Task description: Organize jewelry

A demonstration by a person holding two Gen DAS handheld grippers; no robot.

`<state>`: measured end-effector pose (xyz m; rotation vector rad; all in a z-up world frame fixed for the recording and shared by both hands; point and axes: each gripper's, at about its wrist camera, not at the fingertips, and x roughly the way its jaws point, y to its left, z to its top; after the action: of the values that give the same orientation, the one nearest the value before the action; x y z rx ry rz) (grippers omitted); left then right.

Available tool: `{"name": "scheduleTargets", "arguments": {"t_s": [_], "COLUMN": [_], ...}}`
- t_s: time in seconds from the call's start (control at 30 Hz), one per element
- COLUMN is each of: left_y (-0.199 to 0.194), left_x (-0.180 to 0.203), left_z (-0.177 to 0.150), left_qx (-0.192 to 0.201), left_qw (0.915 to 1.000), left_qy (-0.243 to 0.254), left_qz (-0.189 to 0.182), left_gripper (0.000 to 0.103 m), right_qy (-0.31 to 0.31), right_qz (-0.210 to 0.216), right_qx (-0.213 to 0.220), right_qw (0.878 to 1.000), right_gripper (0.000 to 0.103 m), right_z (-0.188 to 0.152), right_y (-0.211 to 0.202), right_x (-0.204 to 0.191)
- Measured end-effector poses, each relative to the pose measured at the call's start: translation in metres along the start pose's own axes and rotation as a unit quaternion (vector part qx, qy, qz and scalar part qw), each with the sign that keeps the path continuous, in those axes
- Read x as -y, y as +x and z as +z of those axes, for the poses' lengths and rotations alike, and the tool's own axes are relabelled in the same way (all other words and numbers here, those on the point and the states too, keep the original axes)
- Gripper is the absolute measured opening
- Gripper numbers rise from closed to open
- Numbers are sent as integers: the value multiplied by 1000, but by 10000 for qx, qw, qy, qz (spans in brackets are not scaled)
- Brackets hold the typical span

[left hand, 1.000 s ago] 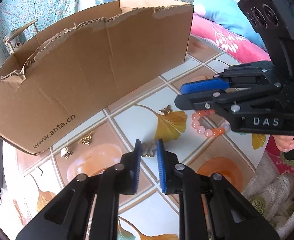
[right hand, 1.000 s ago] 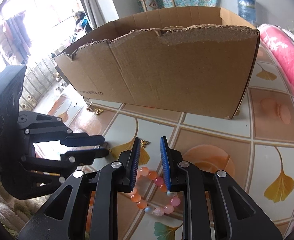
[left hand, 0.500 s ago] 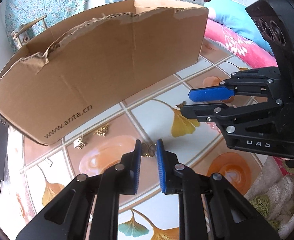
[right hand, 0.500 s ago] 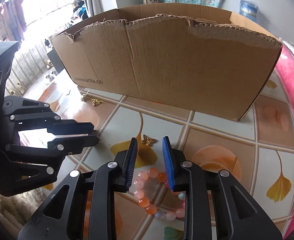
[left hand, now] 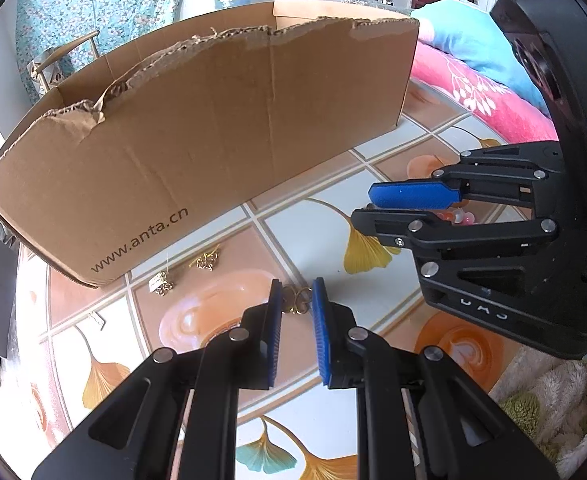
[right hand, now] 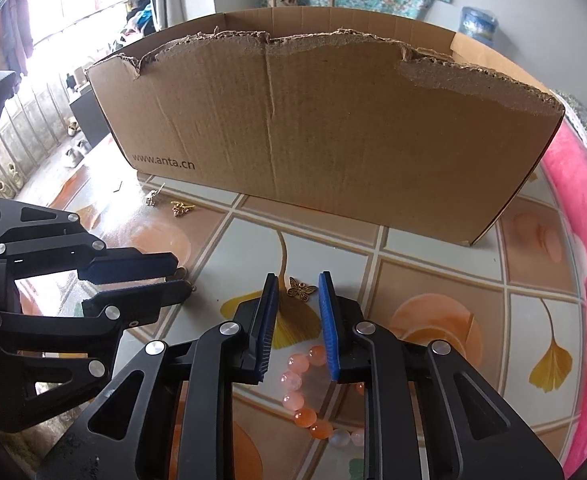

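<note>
1. The left gripper (left hand: 296, 300) hangs over the tiled table (left hand: 377, 160) with its jaws a narrow gap apart. A small gold ring piece (left hand: 297, 303) lies on the tile in line with that gap; the pads do not appear to press on it, so it holds nothing.

2. The right gripper (right hand: 296, 294) also stands narrowly open, and its jaws have just been closing. Nothing is clamped: a little butterfly charm (right hand: 302, 289) lies on the table just ahead of the tips, and the pink bead bracelet (right hand: 313, 408) lies below and behind the pads, partly hidden by the gripper body.

3. Both tools point steeply down at the table, probably because the pieces are flat and tiny and must be pinched from above.

4. The cardboard box (right hand: 333, 128) stands open-topped just behind the jewelry, near enough to serve as the place to drop it, judging by the task.

5. Two more gold pieces (left hand: 207, 260) and (left hand: 161, 283) lie close to the box's front wall, well apart from either gripper.

6. All the jewelry in view lies loose on the table, so the sorting looks early.
</note>
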<state>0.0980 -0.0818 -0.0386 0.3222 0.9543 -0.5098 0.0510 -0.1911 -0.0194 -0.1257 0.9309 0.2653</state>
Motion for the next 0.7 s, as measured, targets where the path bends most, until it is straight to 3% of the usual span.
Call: {"name": "scheduleTargets", "arguments": {"t_s": [0.13, 0.7], "left_y": [0, -1], "left_x": [0, -1], "left_z": [0, -1], "left_qx": [9, 29], "left_qw": [10000, 10000], "left_qy": [-11, -1], "left_qz": [-9, 5], "left_gripper": [14, 14], "right_qy": [-10, -17], "right_qz": [23, 107], "right_qx": [6, 37], "right_qw": [10000, 9999], "right_gripper": [8, 6], "right_z": [0, 0], "right_y": [-2, 0], "right_x": [-6, -7]}}
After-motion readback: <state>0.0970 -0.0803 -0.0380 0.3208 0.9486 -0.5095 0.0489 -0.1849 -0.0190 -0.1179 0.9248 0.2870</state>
